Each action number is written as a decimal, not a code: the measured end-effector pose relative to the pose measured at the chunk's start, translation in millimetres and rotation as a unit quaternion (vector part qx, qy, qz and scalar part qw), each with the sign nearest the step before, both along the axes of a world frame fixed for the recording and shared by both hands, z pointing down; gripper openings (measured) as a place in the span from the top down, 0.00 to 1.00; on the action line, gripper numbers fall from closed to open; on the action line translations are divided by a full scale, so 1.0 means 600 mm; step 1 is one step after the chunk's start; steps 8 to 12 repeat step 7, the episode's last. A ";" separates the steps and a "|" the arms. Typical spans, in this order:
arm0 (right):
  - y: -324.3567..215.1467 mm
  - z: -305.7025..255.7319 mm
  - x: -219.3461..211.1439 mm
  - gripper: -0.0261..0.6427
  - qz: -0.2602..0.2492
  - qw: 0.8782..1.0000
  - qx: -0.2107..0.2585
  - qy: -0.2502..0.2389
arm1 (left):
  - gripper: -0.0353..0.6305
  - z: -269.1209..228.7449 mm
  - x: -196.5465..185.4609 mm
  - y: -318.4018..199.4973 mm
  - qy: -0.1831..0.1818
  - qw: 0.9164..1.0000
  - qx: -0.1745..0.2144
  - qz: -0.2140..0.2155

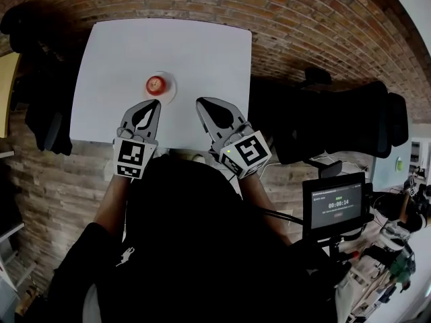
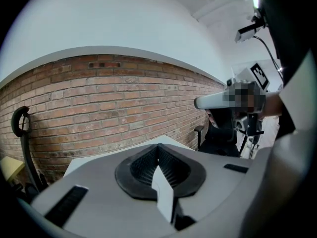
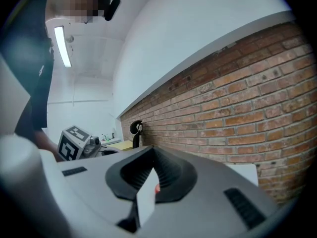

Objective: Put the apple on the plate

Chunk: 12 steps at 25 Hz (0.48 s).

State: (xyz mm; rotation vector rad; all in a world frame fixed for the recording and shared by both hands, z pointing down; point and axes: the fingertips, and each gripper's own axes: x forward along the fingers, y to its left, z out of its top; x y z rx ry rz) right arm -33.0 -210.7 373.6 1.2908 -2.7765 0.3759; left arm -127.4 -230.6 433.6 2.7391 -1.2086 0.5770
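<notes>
A red apple (image 1: 155, 84) sits on a small white plate (image 1: 170, 90) near the front edge of the white table (image 1: 202, 52). My left gripper (image 1: 156, 103) is just in front of the plate, its tips close to the rim, and it is shut with nothing in it. In the left gripper view the left gripper (image 2: 158, 147) shows only its shut jaws and the brick wall. My right gripper (image 1: 200, 101) is to the right of the plate, shut and empty. Through the right gripper (image 3: 152, 148), a red sliver of the apple (image 3: 157, 188) shows.
A brick wall (image 1: 303, 25) runs behind the table. Black chairs and dark gear (image 1: 337, 120) stand to the right, and a small screen (image 1: 333, 207) is at the lower right. A dark coat (image 1: 40, 106) hangs to the left. The left gripper's marker cube (image 3: 74, 143) shows in the right gripper view.
</notes>
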 end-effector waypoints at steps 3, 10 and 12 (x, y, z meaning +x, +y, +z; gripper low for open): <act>-0.003 -0.003 -0.008 0.96 -0.002 1.000 -0.002 0.000 | 0.94 -0.005 -0.006 -0.003 0.001 1.000 -0.001 -0.002; -0.004 -0.004 -0.017 0.96 -0.007 1.000 -0.005 0.002 | 0.94 -0.007 -0.016 -0.005 -0.003 1.000 -0.002 -0.006; -0.004 -0.004 -0.017 0.96 -0.007 1.000 -0.005 0.002 | 0.94 -0.007 -0.016 -0.005 -0.003 1.000 -0.002 -0.006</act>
